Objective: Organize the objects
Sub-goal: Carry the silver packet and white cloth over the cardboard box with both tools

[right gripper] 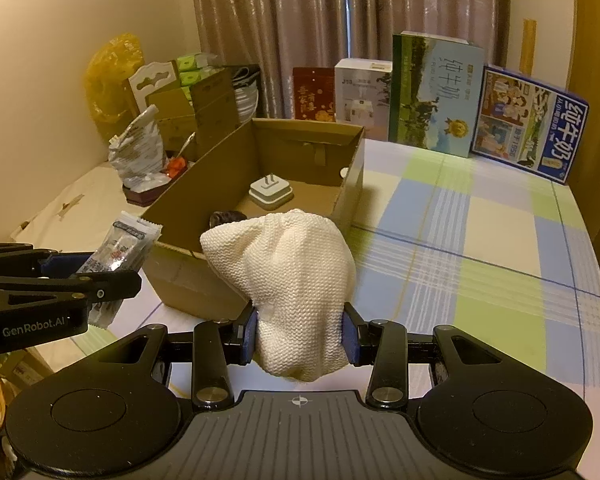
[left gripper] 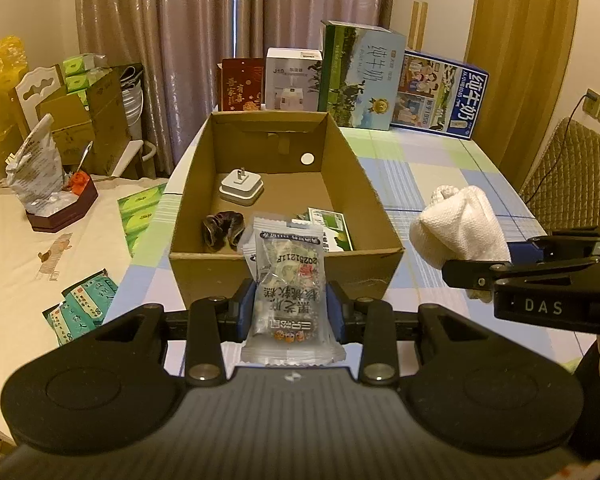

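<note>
Your left gripper [left gripper: 291,312] pinches a snack packet [left gripper: 286,276] upright just short of the box's [left gripper: 284,276] near wall. Your right gripper [right gripper: 299,336] clamps a white cloth [right gripper: 290,280], raised just before the box's near right corner. Inside the open box lie a dark scrunchie [left gripper: 222,230], a green card [left gripper: 332,228] and, farther back, a white plug [left gripper: 242,190]. Cartons [left gripper: 360,76] stand along the checked table's [left gripper: 440,184] far edge.

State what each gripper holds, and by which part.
Left gripper: snack packet, clamped across its lower half. Right gripper: white knitted cloth, pinched near its bottom end.
</note>
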The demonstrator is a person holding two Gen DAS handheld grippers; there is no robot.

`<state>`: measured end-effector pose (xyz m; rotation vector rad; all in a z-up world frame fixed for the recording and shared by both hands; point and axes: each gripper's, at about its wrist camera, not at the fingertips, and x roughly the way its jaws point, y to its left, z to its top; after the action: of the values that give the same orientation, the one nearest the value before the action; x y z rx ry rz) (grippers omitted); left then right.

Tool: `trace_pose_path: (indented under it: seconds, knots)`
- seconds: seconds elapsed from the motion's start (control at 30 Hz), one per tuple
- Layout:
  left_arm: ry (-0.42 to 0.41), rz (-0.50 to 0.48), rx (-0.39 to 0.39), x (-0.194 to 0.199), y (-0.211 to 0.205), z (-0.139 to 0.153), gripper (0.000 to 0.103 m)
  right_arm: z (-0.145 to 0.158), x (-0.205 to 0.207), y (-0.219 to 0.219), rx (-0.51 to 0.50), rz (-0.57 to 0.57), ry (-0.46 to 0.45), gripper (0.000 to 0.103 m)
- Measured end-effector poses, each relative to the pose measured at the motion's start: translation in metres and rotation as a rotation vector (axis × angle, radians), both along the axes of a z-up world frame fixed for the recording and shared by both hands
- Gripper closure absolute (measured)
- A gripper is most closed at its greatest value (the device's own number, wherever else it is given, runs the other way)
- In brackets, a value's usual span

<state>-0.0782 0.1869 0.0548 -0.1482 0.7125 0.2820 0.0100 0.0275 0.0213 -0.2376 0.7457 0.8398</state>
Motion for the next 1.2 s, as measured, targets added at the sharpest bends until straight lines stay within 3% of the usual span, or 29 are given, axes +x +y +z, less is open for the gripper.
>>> trace_pose_path:
  seconds: [1.2]
  knots:
    - [-0.011,0.01,0.029,0.034,0.039,0.009,0.071,0.006,0.032,0.046,0.02,0.024,-0.006,0.064]
